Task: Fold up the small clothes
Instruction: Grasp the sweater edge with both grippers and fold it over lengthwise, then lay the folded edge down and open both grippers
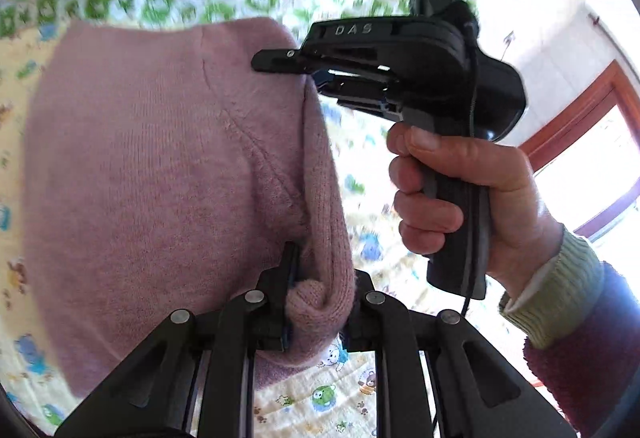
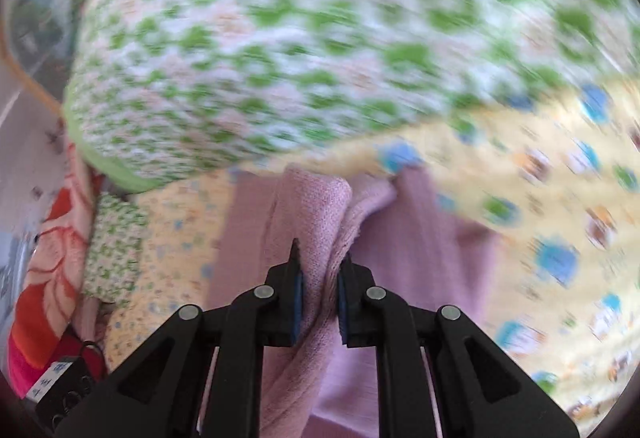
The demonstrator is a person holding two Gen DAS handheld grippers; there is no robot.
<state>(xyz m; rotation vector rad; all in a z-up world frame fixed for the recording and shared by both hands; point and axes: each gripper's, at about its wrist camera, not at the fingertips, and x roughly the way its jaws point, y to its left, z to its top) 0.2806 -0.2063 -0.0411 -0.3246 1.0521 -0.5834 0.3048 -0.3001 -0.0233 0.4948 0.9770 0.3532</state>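
A small pink knit garment (image 1: 160, 166) hangs stretched between both grippers above a yellow printed sheet (image 1: 328, 398). My left gripper (image 1: 316, 302) is shut on a bunched edge of it at the bottom of the left wrist view. The right gripper (image 1: 308, 72), held by a hand, pinches the garment's far edge in that view. In the right wrist view my right gripper (image 2: 320, 274) is shut on a fold of the pink garment (image 2: 316, 222), which trails down below the fingers.
A green-and-white patterned quilt (image 2: 300, 50) lies beyond the yellow sheet (image 2: 540, 198). A red floral blanket (image 2: 44, 278) and a small black device (image 2: 60, 382) lie at the left. A window with a brown frame (image 1: 576, 118) is at the right.
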